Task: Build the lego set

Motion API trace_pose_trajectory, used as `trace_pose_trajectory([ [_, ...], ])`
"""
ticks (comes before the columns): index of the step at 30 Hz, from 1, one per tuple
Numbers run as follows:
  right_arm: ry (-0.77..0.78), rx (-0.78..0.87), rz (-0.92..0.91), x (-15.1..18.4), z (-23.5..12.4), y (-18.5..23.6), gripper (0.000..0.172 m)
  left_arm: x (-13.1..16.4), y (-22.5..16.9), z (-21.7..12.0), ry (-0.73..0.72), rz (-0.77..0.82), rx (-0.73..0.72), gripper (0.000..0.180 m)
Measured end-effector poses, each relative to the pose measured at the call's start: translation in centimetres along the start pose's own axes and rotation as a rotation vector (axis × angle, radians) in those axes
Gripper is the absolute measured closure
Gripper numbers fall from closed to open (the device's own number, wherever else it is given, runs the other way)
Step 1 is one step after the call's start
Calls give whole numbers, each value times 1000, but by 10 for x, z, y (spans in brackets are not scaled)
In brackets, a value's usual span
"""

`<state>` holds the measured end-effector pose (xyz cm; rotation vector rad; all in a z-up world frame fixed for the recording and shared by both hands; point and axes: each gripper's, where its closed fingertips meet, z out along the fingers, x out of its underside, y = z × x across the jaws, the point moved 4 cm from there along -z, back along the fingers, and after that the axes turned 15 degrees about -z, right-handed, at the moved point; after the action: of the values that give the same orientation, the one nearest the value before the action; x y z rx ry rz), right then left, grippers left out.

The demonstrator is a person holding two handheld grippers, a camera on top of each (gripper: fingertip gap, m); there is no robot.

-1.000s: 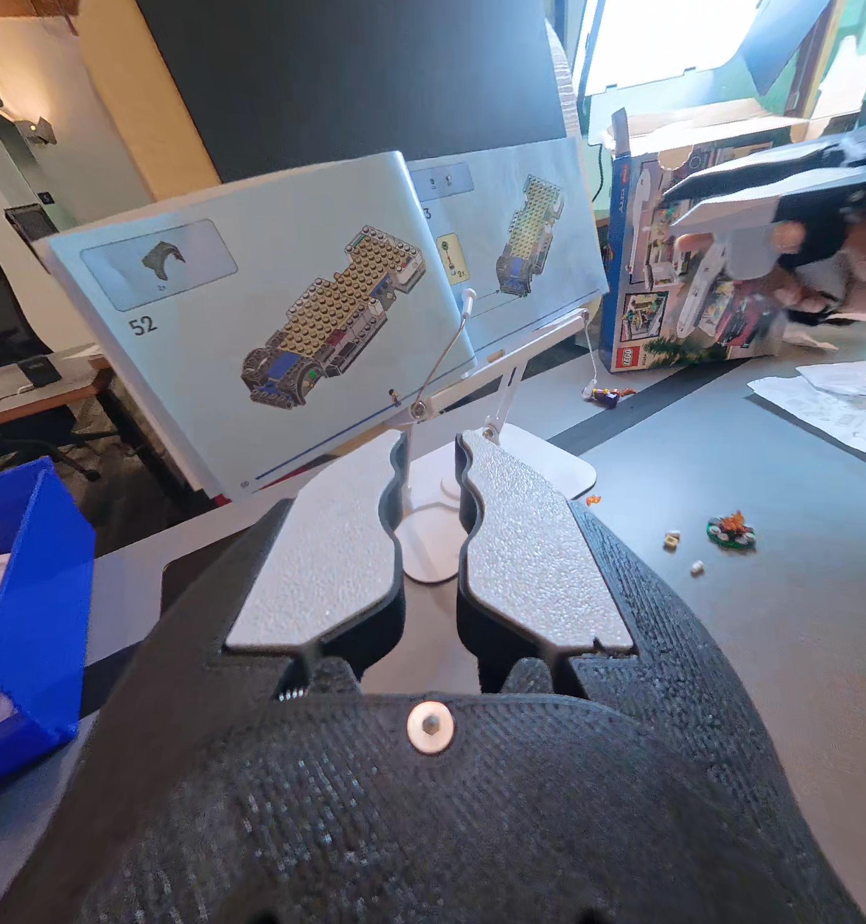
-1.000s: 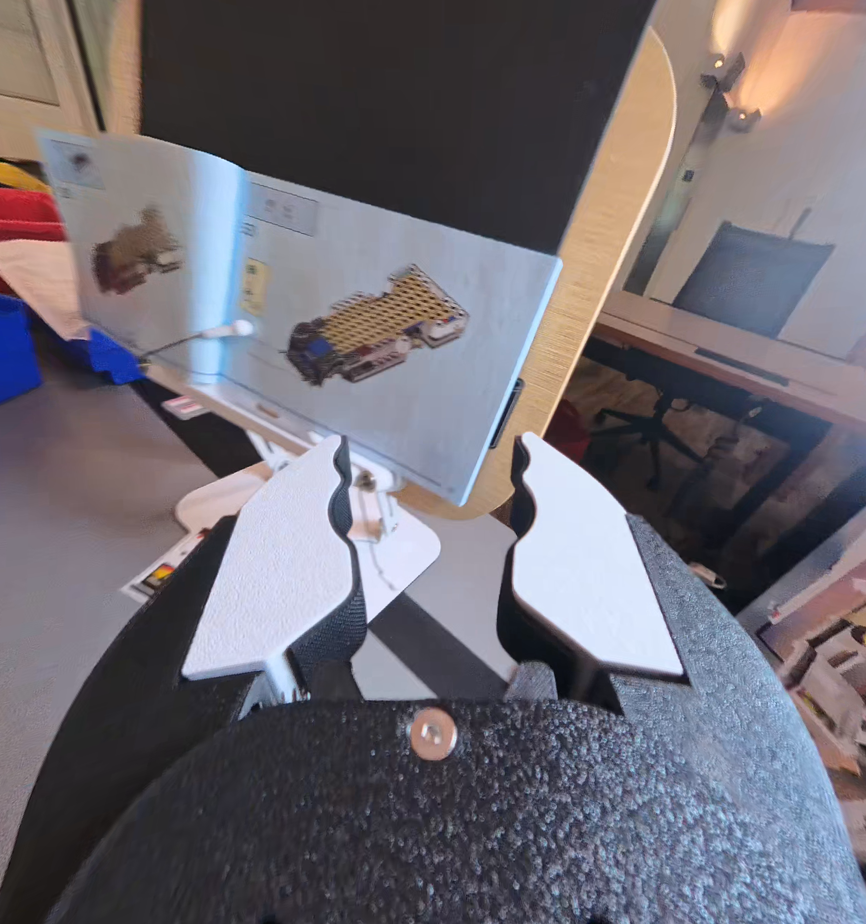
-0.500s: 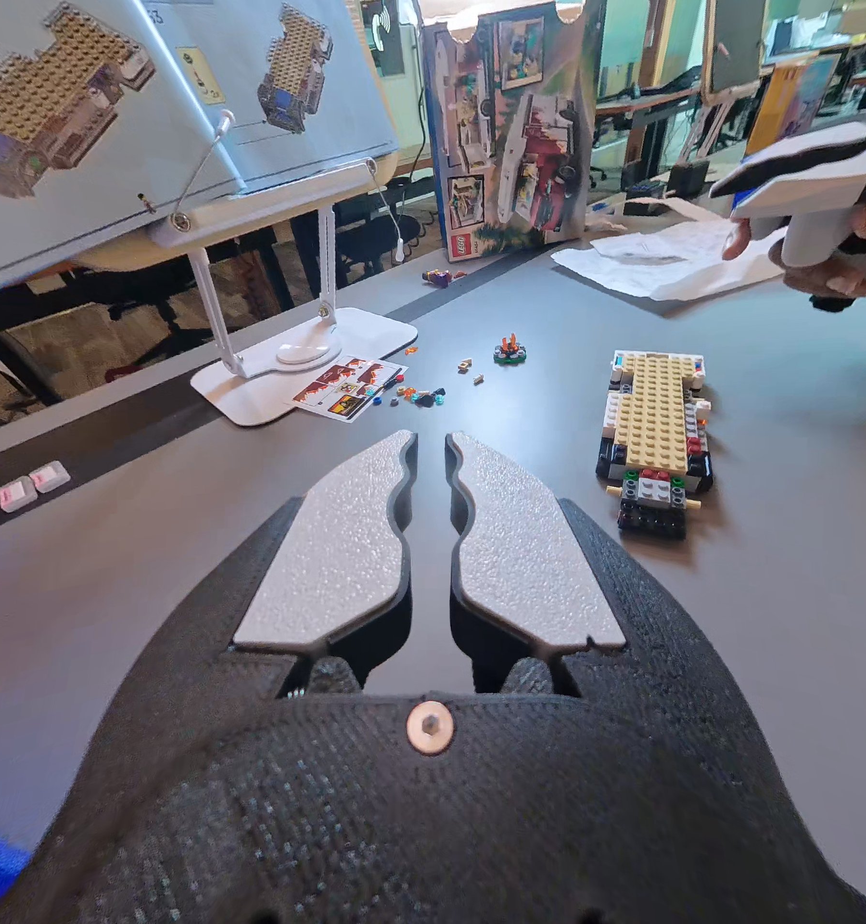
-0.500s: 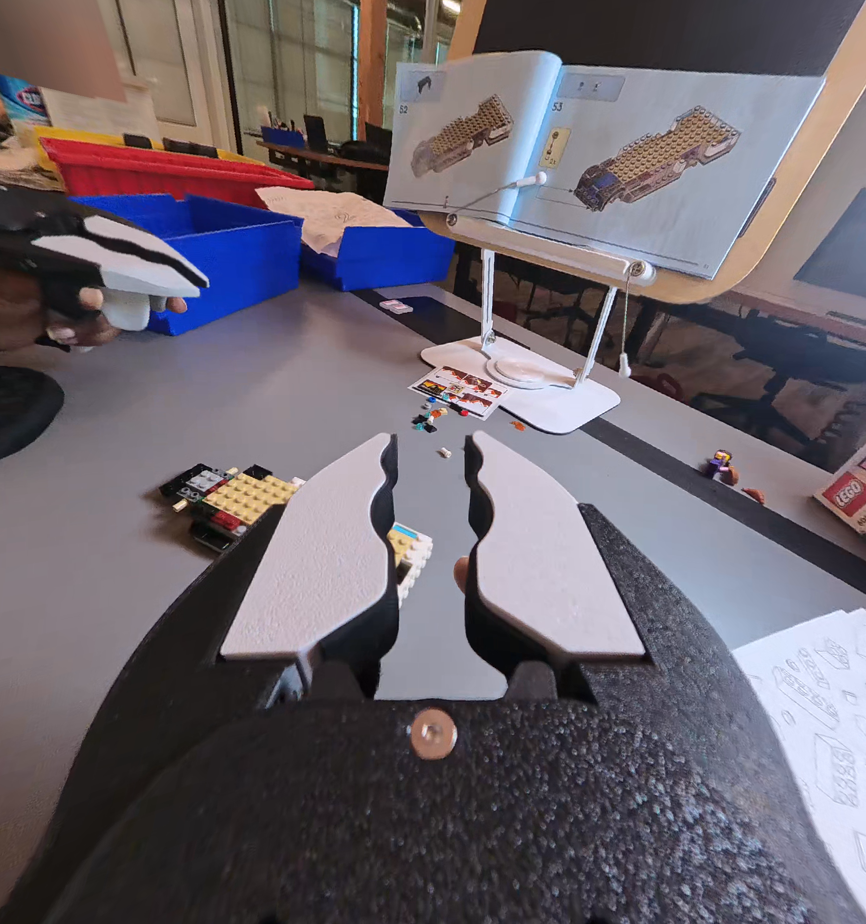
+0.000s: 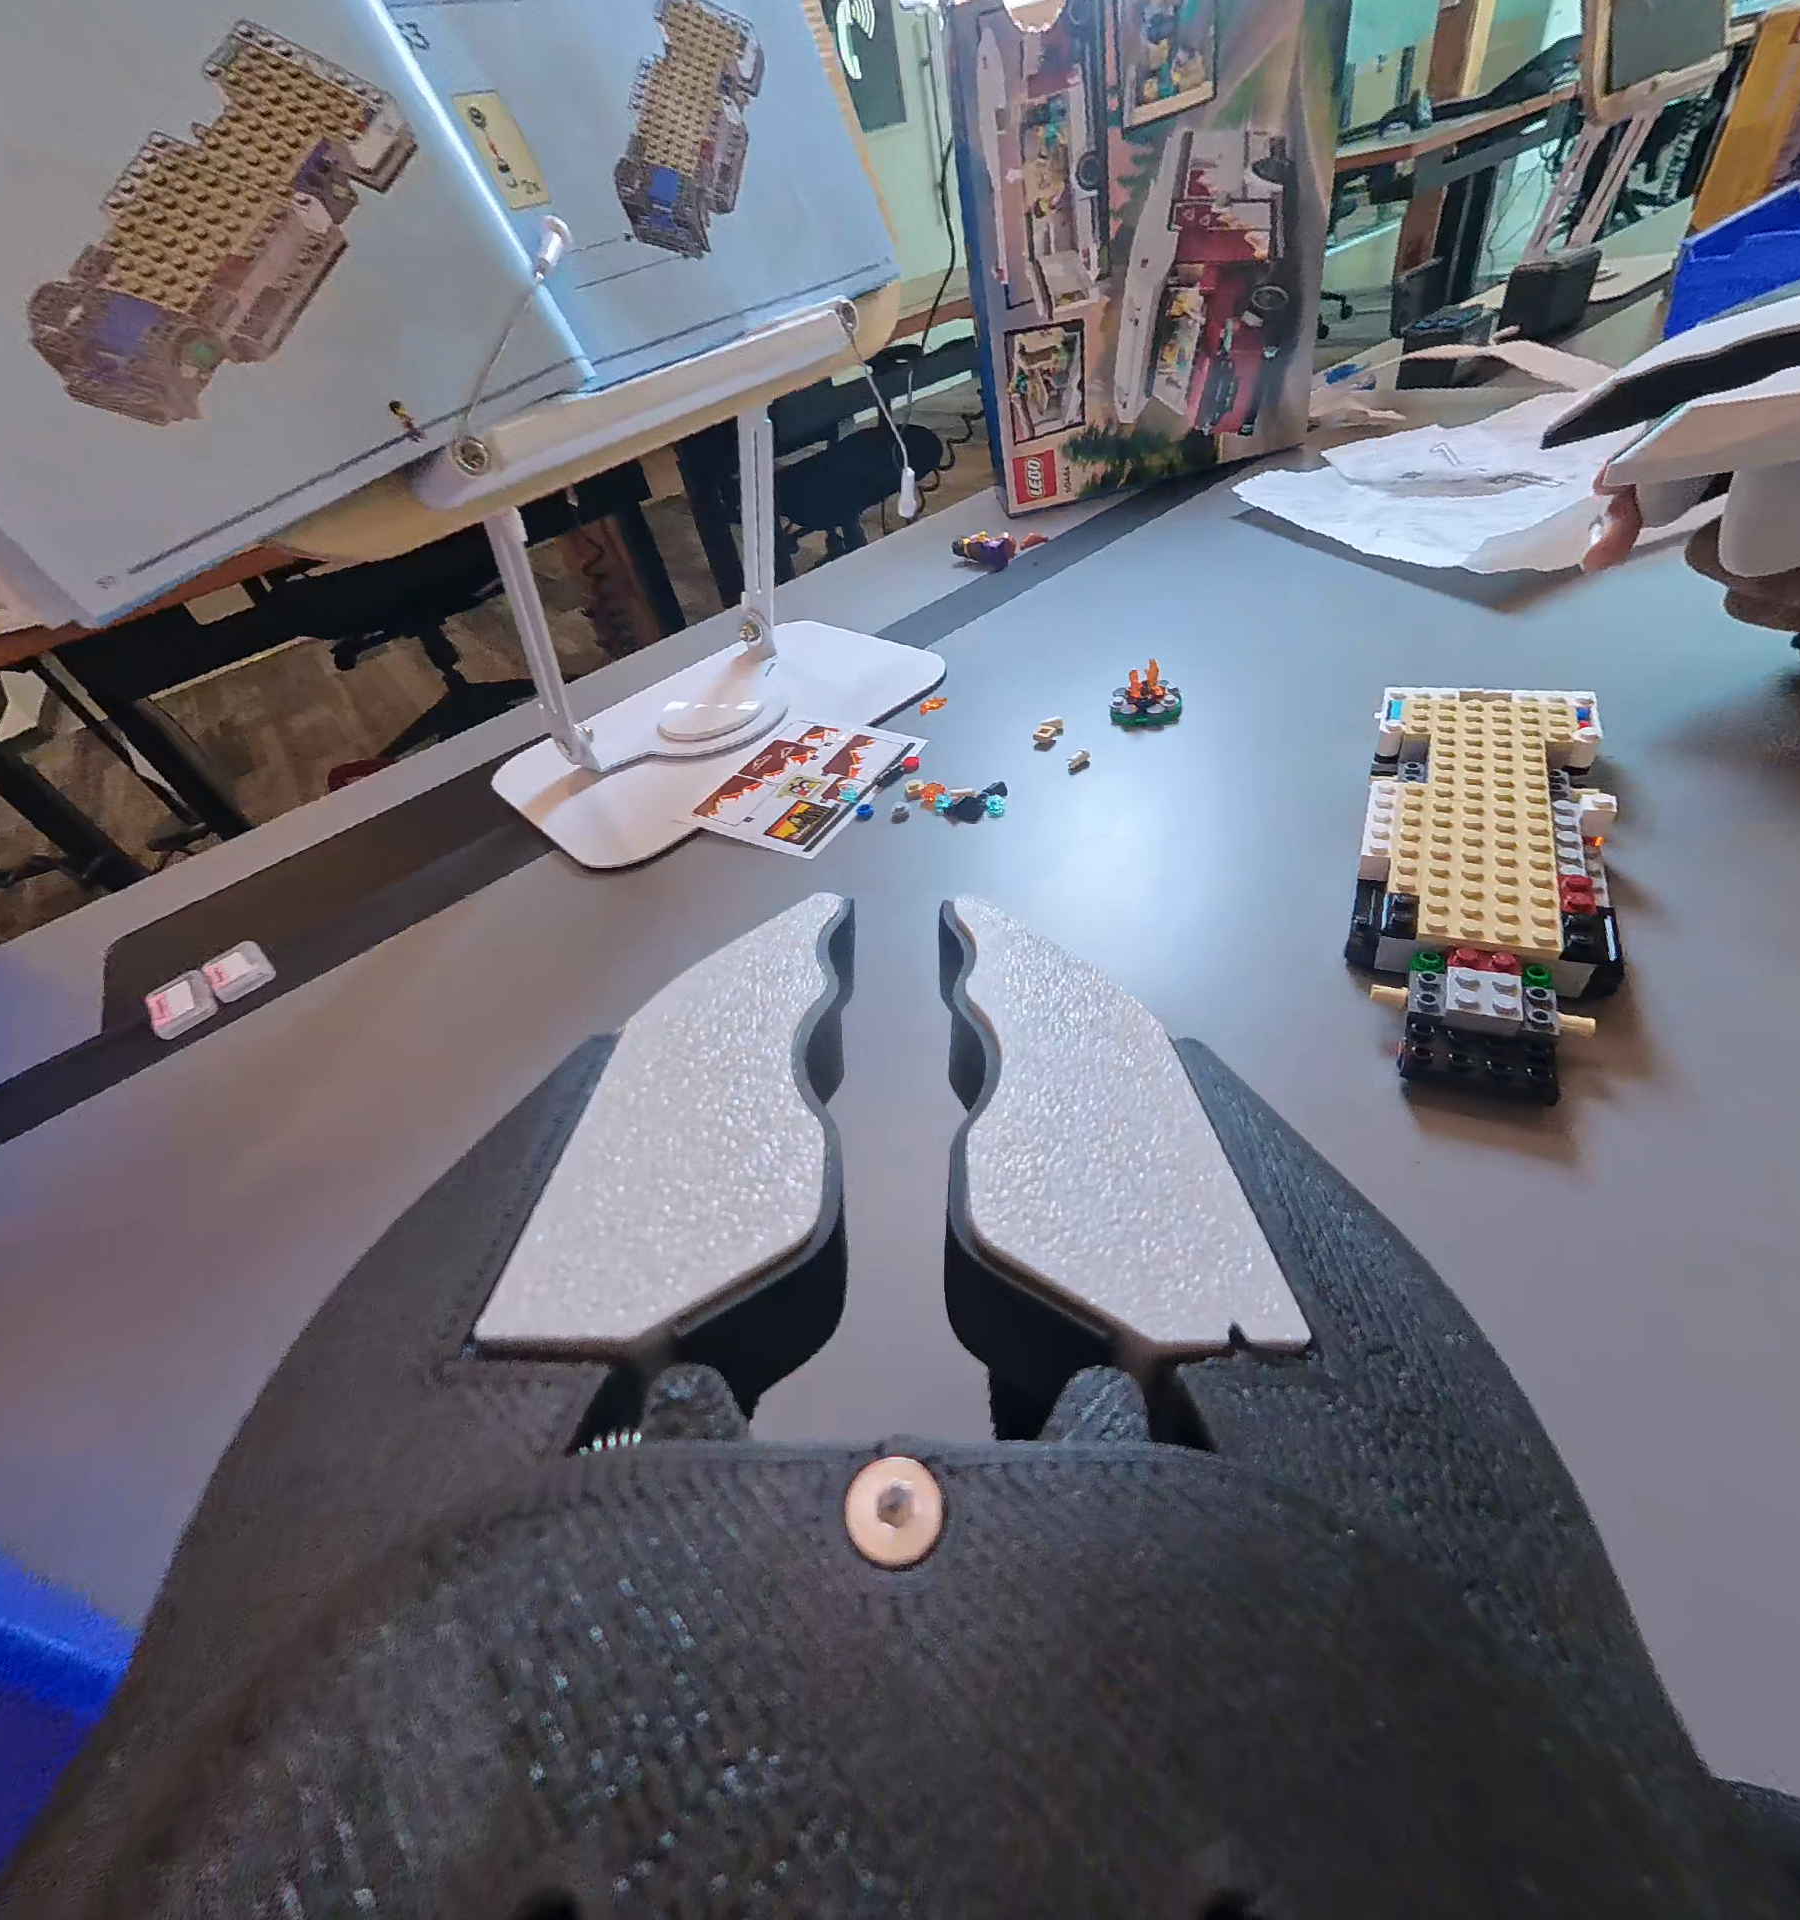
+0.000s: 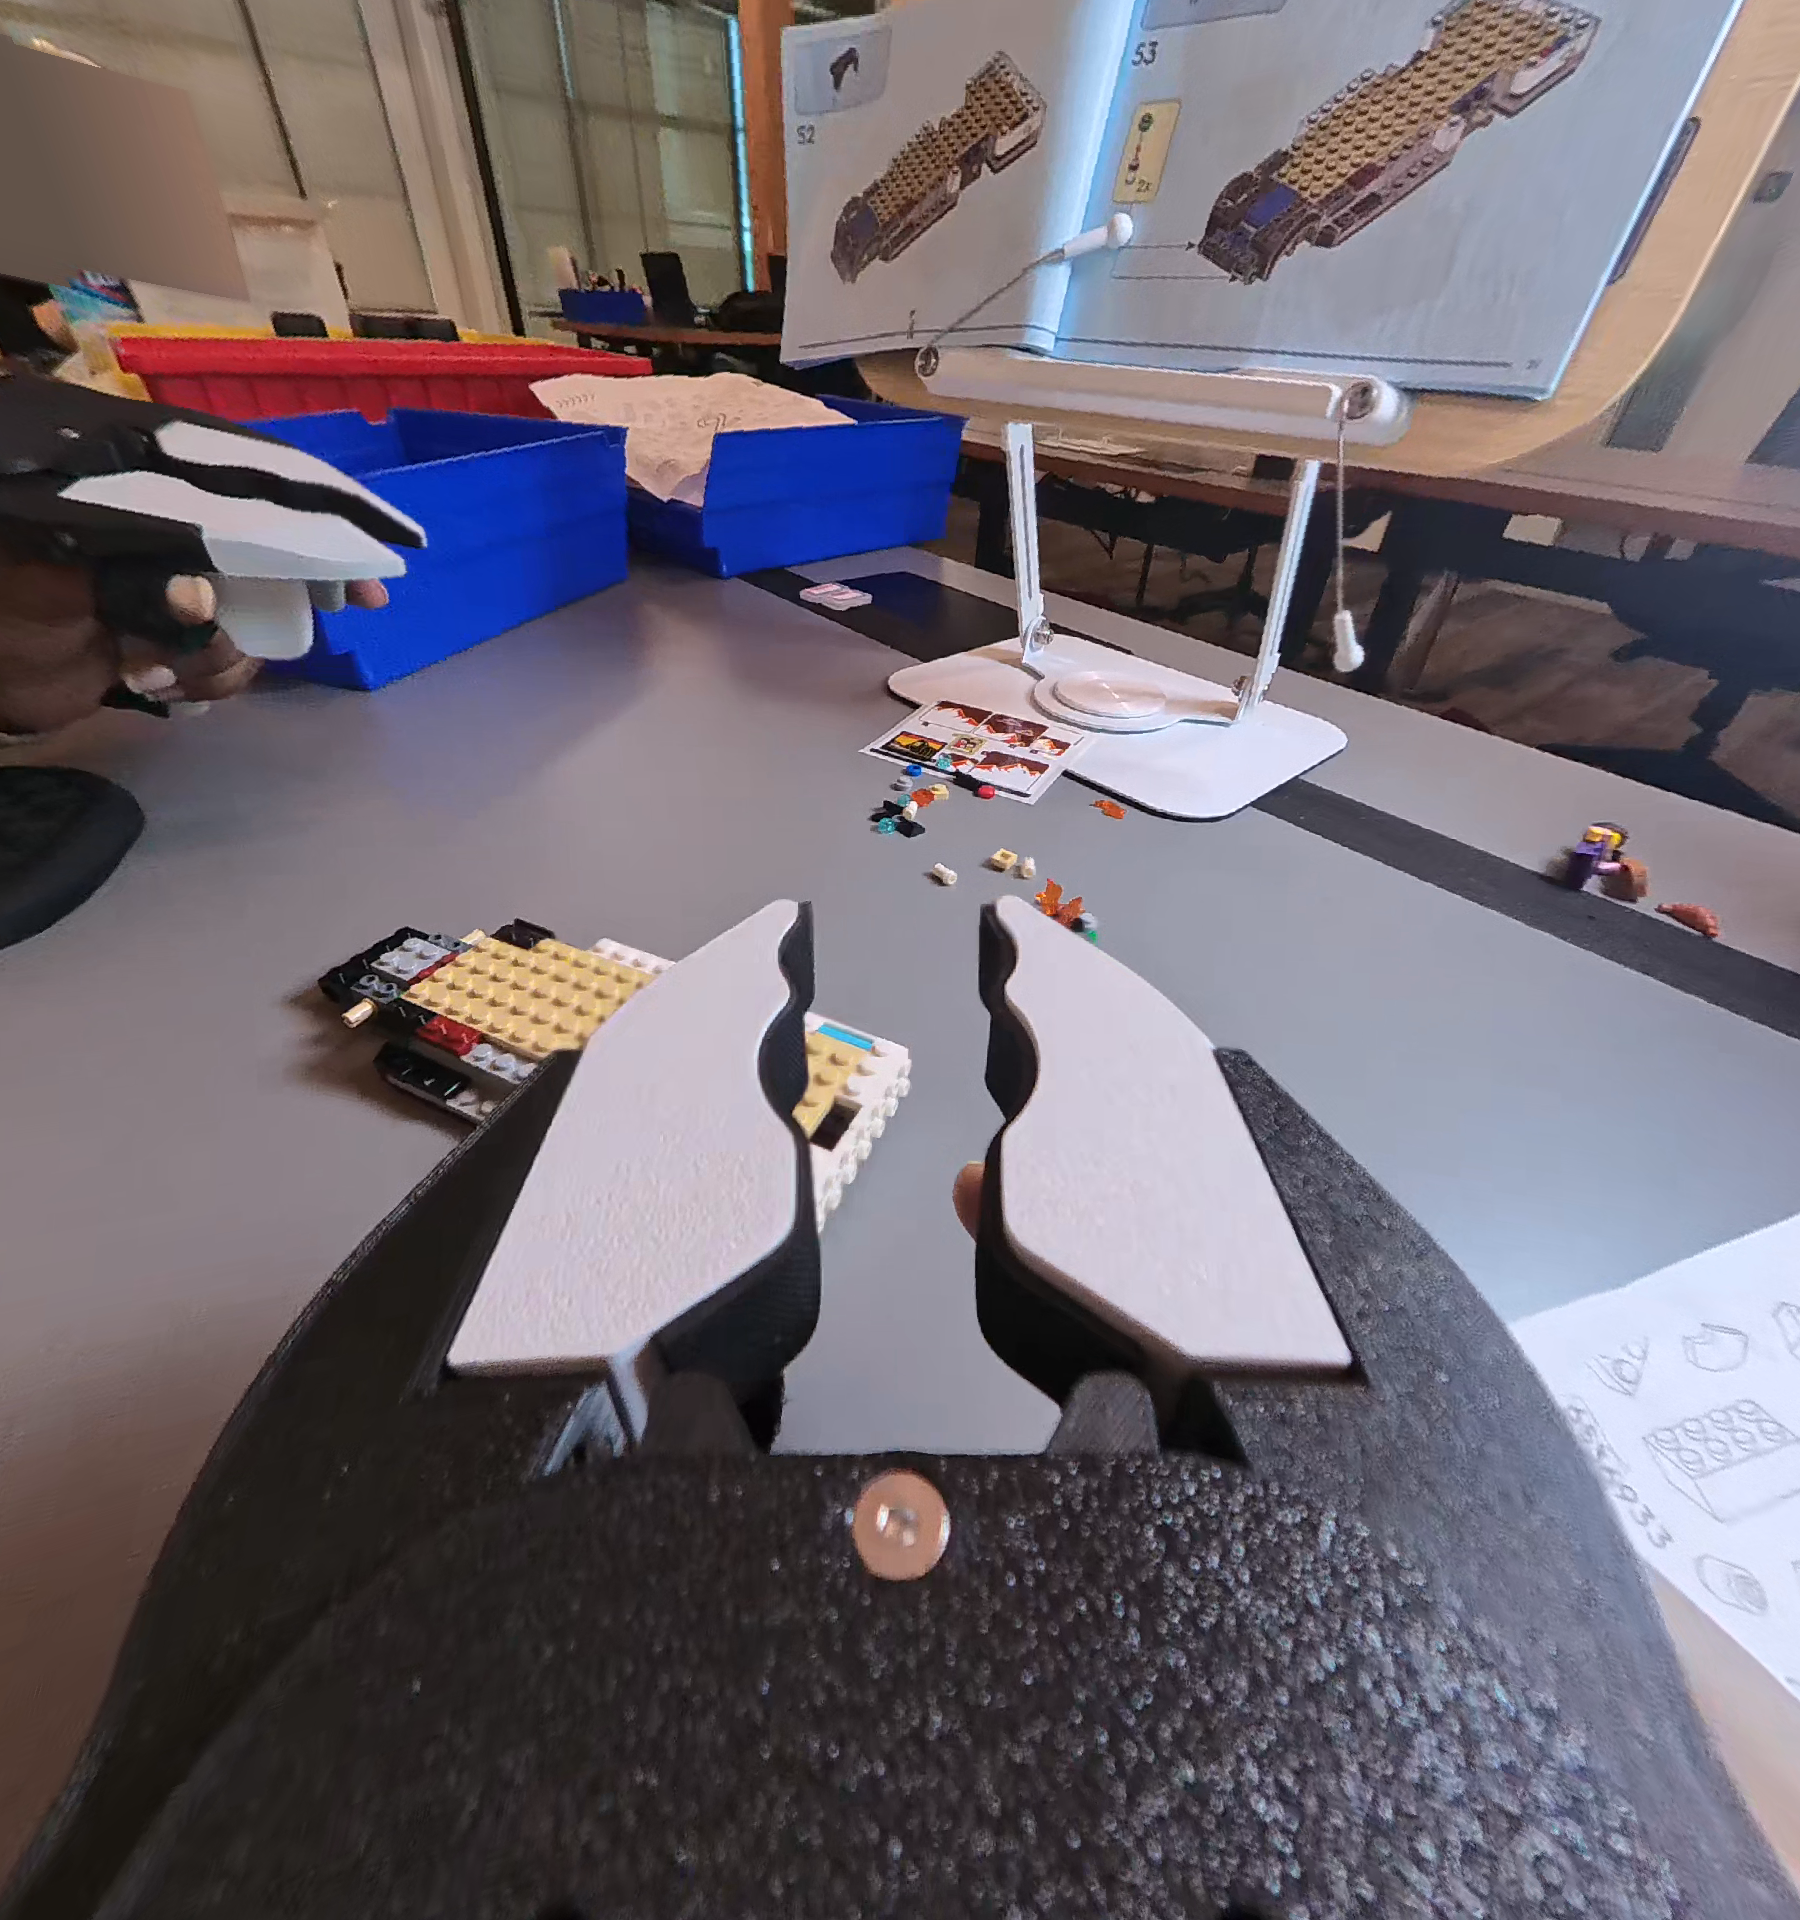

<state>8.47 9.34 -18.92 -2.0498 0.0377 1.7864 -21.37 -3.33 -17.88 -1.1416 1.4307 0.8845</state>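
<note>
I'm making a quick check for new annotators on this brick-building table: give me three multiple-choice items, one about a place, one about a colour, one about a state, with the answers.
1. Where does the sticker sheet lie?
A. partly on the white base of the book stand
B. inside a blue bin
C. on top of the brick model

2. What colour is the big studded top plate of the brick model?
A. red
B. tan
C. green

3. How is the left gripper?
A. clamped on a brick
B. slightly apart with nothing between the fingers
C. resting on the booklet

Answers: 1 A, one corner overlaps the base; 2 B, tan studs run along its length; 3 B, bare table shows in the gap.
</note>
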Motion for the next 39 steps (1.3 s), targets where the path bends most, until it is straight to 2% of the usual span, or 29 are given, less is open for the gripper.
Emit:
trace_pose_trajectory([
  [3,-8,21,25,1,-2,-6,141,-15,8,-11,-64,-5,-24,166],
  [5,-19,32,38,0,-3,-9,141,-36,21,-30,-137,-25,-75,165],
  [7,-11,43,27,0,-2,-11,141,-59,53,-58,-165,-19,-213,165],
  [9,-1,42,1,-1,0,-10,142,-76,95,-89,-100,-4,-359,164],
  [11,2,40,-26,-3,1,-8,142,-80,144,-111,77,1,-468,163],
  [13,-2,33,-39,-6,2,-5,143,-68,192,-120,356,-15,-527,157],
  [15,-1,27,-49,-6,2,-3,143,-40,233,-122,690,-39,-550,148],
  [17,8,23,-59,-5,1,-1,143,-9,260,-122,949,-68,-542,144],
  [20,17,23,-74,-4,0,0,144,30,277,-123,1225,-94,-519,134],
  [24,15,29,-91,-5,-1,0,145,63,281,-123,1404,-109,-517,134],
  [29,15,22,-86,-4,-1,0,146,67,280,-114,1393,-121,-500,159],
  [31,19,21,-91,-4,-1,1,146,71,279,-113,1403,-96,-480,176],
  [35,25,19,-98,-3,0,2,147,68,279,-112,1378,-48,-485,178],
  [37,27,19,-101,-3,0,2,147,54,273,-111,1303,-30,-478,179],
  [39,26,20,-105,-4,0,2,147,21,257,-106,1123,5,-460,179],
])
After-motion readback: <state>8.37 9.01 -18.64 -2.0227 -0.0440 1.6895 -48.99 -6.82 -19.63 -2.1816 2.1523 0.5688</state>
